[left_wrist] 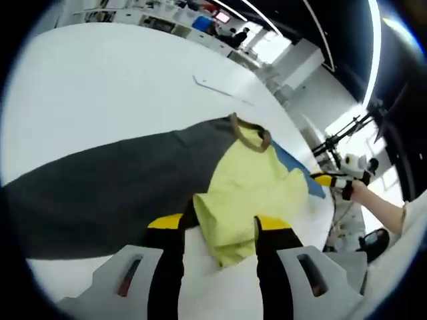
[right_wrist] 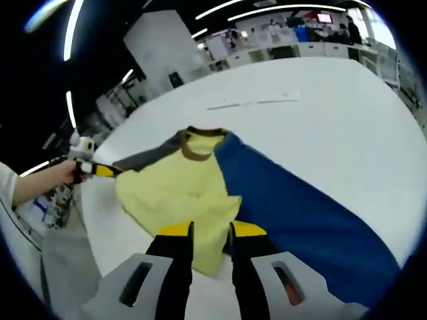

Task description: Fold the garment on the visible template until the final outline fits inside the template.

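Observation:
A yellow T-shirt (left_wrist: pixel 250 183) with a brown collar (left_wrist: pixel 250 137) lies across a dark grey sheet (left_wrist: pixel 100 193) and a blue sheet (left_wrist: pixel 293 160) on the white table. In the left gripper view my left gripper (left_wrist: pixel 223 233) is shut on a bunched edge of the shirt, which fills the gap between the jaws. In the right gripper view my right gripper (right_wrist: pixel 211 233) is shut on the shirt (right_wrist: pixel 180 190) at its near edge, beside the blue sheet (right_wrist: pixel 313 220). Each gripper also appears at the far side of the shirt in the other's view: right gripper (left_wrist: pixel 337 180), left gripper (right_wrist: pixel 90 168).
The white table (left_wrist: pixel 100 87) spreads wide beyond the sheets, with a thin strip (right_wrist: pixel 253 102) lying on it. A person's arm (left_wrist: pixel 383 207) holds the right gripper, and a hand (right_wrist: pixel 47 179) holds the left one. Stands (left_wrist: pixel 340 137) and desks line the room's edge.

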